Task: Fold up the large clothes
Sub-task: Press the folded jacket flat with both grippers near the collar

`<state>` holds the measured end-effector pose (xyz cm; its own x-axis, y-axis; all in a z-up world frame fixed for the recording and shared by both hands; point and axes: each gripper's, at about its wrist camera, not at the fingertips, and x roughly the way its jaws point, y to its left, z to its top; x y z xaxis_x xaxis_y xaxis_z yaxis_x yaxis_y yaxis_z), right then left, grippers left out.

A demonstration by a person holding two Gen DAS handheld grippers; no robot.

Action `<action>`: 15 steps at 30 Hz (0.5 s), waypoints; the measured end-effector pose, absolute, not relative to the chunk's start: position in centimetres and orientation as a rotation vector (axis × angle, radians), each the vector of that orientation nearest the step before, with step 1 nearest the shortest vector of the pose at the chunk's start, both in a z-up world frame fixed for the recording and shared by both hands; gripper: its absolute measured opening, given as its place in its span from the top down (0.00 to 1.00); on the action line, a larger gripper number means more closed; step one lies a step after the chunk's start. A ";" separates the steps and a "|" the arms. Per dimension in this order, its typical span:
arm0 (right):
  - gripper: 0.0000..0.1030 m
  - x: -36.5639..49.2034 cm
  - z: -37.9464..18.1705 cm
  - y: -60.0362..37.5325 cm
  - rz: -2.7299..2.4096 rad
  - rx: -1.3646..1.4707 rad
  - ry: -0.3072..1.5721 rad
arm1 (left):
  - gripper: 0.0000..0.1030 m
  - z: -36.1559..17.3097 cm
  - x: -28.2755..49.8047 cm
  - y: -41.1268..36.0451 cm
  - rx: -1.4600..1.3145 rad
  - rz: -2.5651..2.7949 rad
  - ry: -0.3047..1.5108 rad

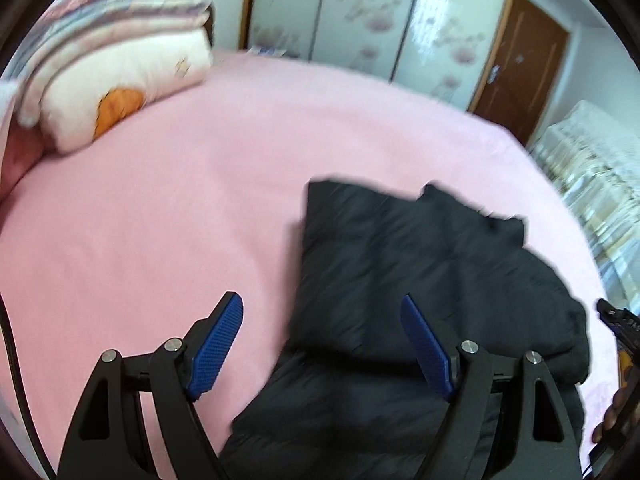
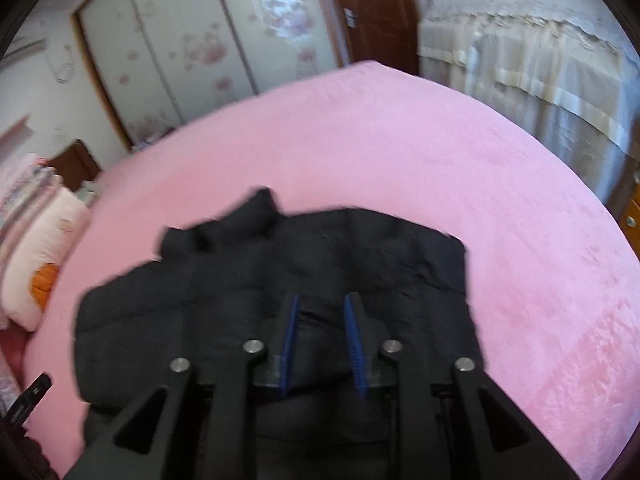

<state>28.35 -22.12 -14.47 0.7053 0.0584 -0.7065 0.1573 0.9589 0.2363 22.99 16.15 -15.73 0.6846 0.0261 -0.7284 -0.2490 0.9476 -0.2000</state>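
A black padded jacket (image 1: 420,280) lies partly folded on the pink bed (image 1: 180,208). My left gripper (image 1: 324,308) is wide open and empty, hovering above the jacket's left edge. In the right wrist view the jacket (image 2: 240,280) fills the lower middle of the pink bed (image 2: 440,180). My right gripper (image 2: 322,304) has its blue pads (image 2: 352,332) a narrow gap apart, with a fold of black jacket fabric between them. The right gripper's tip shows at the right edge of the left wrist view (image 1: 618,322).
A white cushion with an orange patch (image 1: 120,92) and a striped folded quilt (image 1: 112,4) sit at the head of the bed. A floral wardrobe (image 1: 380,16), a brown door (image 1: 520,60) and a cloth-covered piece of furniture (image 2: 532,64) stand beyond the bed.
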 end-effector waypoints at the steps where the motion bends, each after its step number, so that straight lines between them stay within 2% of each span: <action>1: 0.74 28.6 -13.8 -20.6 0.004 0.293 0.778 | 0.20 -15.2 23.6 15.5 -0.295 0.134 0.794; 8: 0.74 30.9 -13.3 -9.6 0.258 0.155 0.766 | 0.20 -16.0 30.0 10.7 -0.273 0.049 0.804; 15: 0.74 35.6 -18.5 -7.4 0.225 0.018 0.896 | 0.20 -21.6 35.7 10.3 -0.253 0.089 0.962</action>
